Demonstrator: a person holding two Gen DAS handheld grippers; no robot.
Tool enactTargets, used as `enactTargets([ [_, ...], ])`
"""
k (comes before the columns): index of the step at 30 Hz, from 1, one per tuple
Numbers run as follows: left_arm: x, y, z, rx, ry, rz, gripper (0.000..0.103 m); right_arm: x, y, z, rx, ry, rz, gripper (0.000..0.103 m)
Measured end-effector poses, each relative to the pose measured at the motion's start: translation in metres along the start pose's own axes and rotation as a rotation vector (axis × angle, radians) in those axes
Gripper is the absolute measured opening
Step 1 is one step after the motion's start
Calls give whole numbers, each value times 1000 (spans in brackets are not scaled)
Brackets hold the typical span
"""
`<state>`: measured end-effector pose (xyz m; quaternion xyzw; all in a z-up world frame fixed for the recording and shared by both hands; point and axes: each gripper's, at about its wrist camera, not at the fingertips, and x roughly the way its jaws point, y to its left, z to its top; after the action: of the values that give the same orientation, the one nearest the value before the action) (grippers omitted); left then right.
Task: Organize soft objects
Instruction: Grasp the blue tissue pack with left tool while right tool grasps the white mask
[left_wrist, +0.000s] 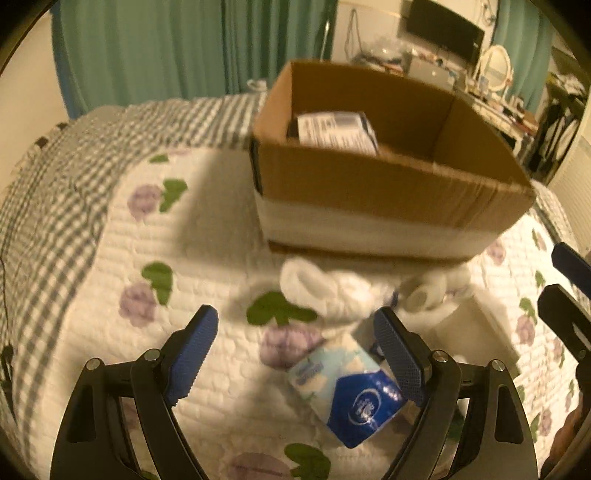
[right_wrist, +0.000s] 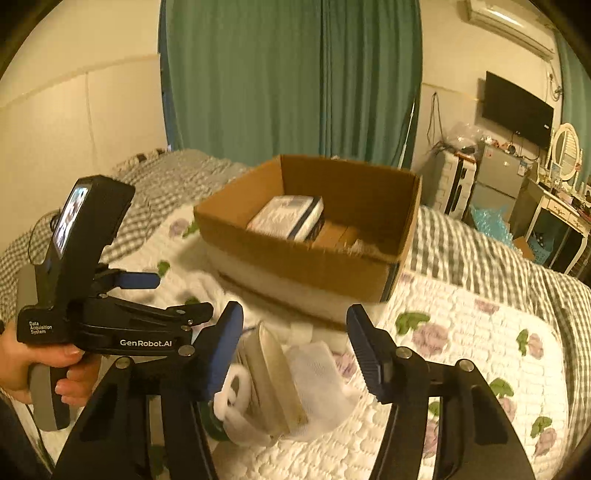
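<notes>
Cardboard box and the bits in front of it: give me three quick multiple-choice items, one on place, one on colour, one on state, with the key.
1. Where does the cardboard box stand?
A. on the quilted bed cover
B. on the floor
C. on the dresser

2. What colour is the end of the tissue pack nearest the camera in the left wrist view?
A. red
B. dark blue
C. black

3. How is the box's top?
A. taped shut
B. covered by a cloth
C. open

Key: 1 A, the flowered quilt runs under and around it; 2 B, a blue end with a white logo; 3 C, a packet shows inside over the rim.
</notes>
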<state>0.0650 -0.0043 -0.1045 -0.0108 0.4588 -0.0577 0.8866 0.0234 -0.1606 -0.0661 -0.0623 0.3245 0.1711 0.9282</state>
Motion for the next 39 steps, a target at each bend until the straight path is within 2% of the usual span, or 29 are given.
enactTargets([
  [7,24,-14,-22,41,103,1,87,12,-1,-18,6,60,21,58],
  [13,24,-19,-37,49,130,-14,88,20,-1,-29,14,104,48,58],
  [16,22,-19,-49,32,161,-44,88,24,-1,-35,24,129,62,58],
  [20,17,-25,-56,50,173,-56,87,29,1,-41,26,153,61,48],
  [22,16,-25,-60,47,188,-74,82,29,2,-41,30,155,64,44],
  [24,13,-25,-63,43,185,-105,60,29,3,-41,33,157,64,36],
  [26,8,-29,-67,56,185,-154,55,29,3,-41,37,160,66,27],
  [30,0,-32,-70,78,166,-160,42,25,7,-42,41,160,74,22],
  [33,-9,-32,-71,91,145,-167,37,22,11,-43,38,157,81,15],
  [35,-16,-30,-72,112,127,-162,35,21,14,-44,36,158,88,7],
  [39,-11,-19,-57,134,110,-157,32,13,17,-42,44,129,80,3],
])
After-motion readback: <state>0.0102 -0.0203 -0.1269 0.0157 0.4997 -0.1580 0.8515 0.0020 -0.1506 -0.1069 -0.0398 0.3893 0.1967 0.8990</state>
